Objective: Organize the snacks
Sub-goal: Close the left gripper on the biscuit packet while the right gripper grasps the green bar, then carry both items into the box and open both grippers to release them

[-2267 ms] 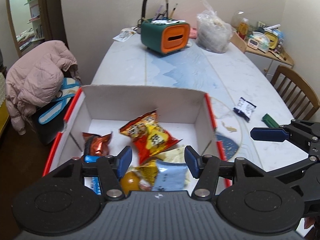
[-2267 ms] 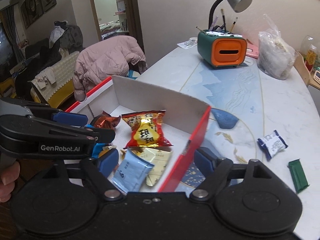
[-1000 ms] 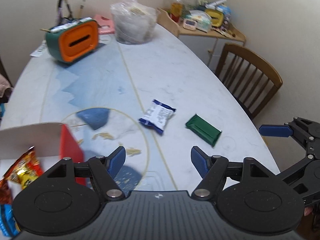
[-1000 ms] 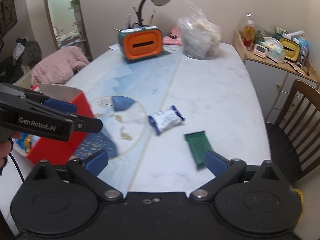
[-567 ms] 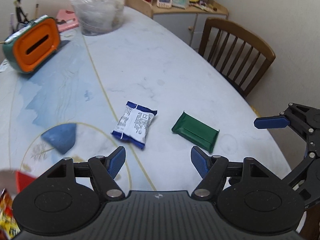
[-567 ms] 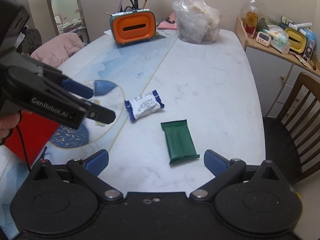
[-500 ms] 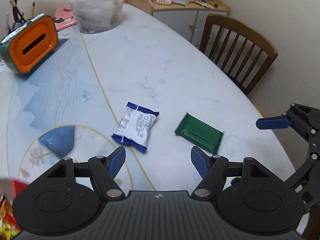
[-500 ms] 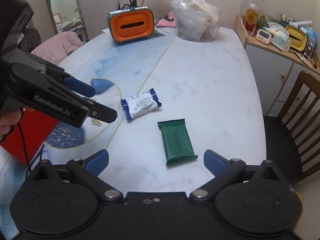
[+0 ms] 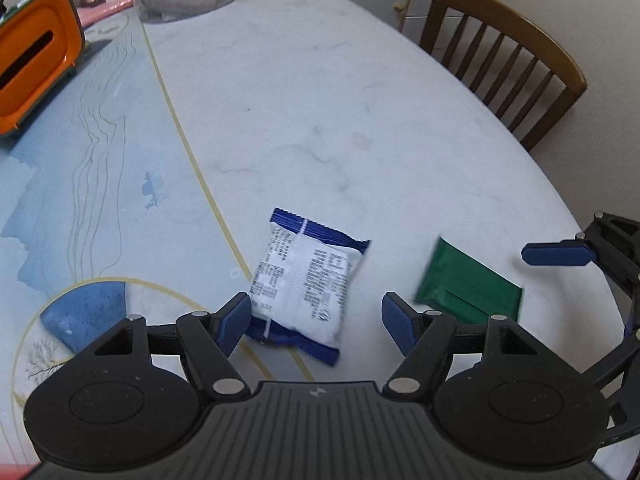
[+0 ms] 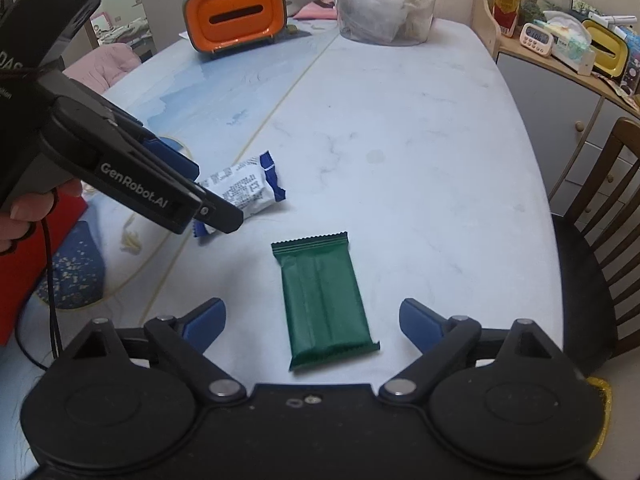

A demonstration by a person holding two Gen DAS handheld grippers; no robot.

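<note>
- My left claw (image 9: 316, 322) has swung away from the red-edged box, where it sat a couple of seconds ago, and has come down over the worktop (image 9: 360, 120). Its jaws stand partly open and hold nothing.
- The blue-and-white snack packet (image 9: 306, 284) now lies flat between and just ahead of the left claw's blue pads, its near end under the gap. A second ago it was well ahead and off-centre, so I judge I'm lined up to pick it.
- To the right, the green bar (image 10: 326, 300) lies flat on the worktop, between and ahead of my right claw (image 10: 312, 320), its near end level with the tips.
- The right claw's jaws are wide but closing, with the bar in the gap and the pads not touching it.
- Both loose snacks are now under a claw, so what's left seems to be gripping them and carrying them back to the box at my left.
</note>
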